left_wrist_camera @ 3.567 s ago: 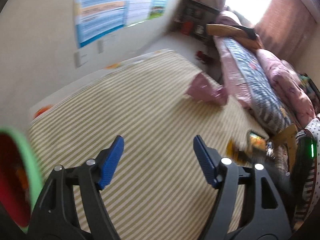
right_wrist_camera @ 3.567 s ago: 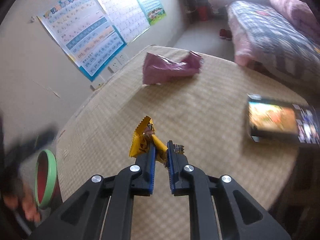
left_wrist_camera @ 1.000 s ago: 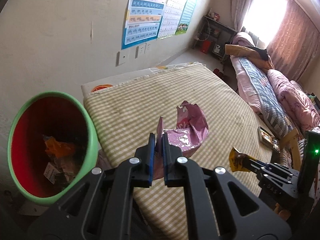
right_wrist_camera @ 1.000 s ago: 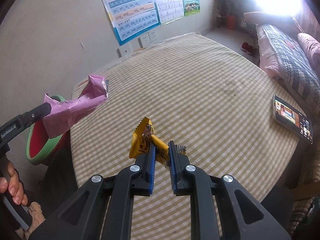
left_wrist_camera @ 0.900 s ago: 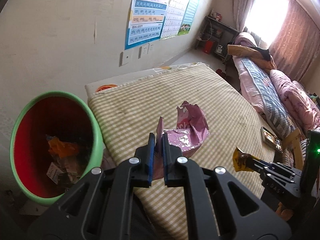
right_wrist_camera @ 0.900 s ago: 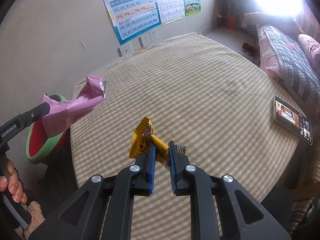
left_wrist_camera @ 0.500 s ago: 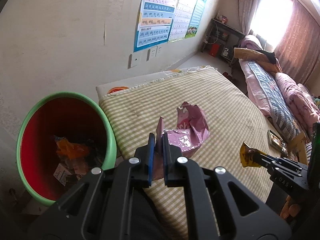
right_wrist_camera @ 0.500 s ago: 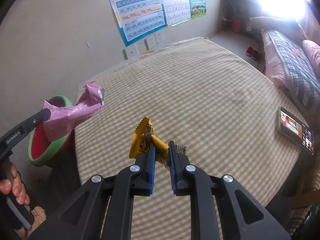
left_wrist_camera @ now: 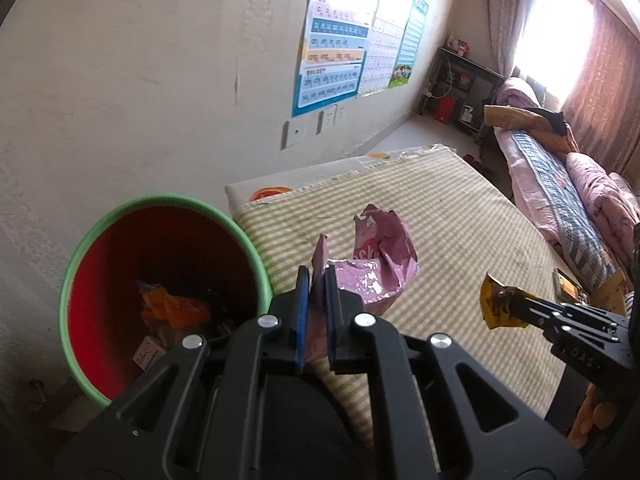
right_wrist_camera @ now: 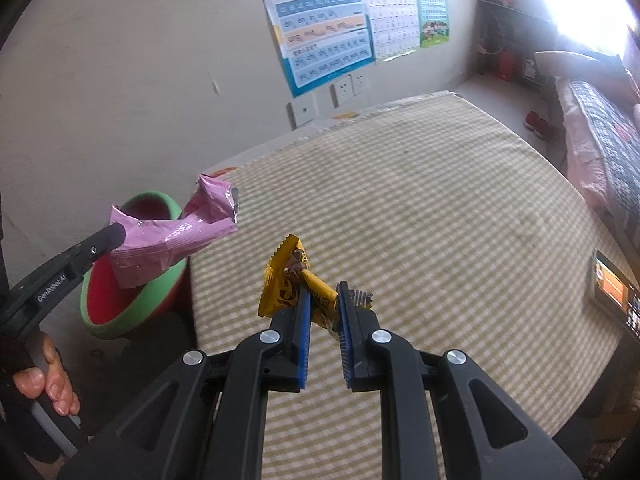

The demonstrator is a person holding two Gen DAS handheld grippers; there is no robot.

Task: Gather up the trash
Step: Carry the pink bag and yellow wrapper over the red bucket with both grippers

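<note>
My left gripper [left_wrist_camera: 317, 278] is shut on a crumpled pink wrapper [left_wrist_camera: 376, 264] and holds it in the air at the table's left edge, beside the red bin with a green rim [left_wrist_camera: 164, 203]. The bin holds orange and white scraps. From the right wrist view the pink wrapper [right_wrist_camera: 172, 236] hangs over the bin's rim [right_wrist_camera: 168, 204]. My right gripper [right_wrist_camera: 322, 300] is shut on a yellow snack wrapper [right_wrist_camera: 286, 284] above the striped table. It also shows in the left wrist view [left_wrist_camera: 498, 304].
The table has a beige striped cloth [right_wrist_camera: 440, 216]. A phone [right_wrist_camera: 614, 294] lies at its right edge. Wall posters [left_wrist_camera: 340, 52] and sockets are behind. A bed with quilts [left_wrist_camera: 560, 184] stands to the right.
Both grippers have drawn back to the left, toward the bin. The pink wrapper now hangs nearer the bin's rim. Both stay shut on their wrappers.
</note>
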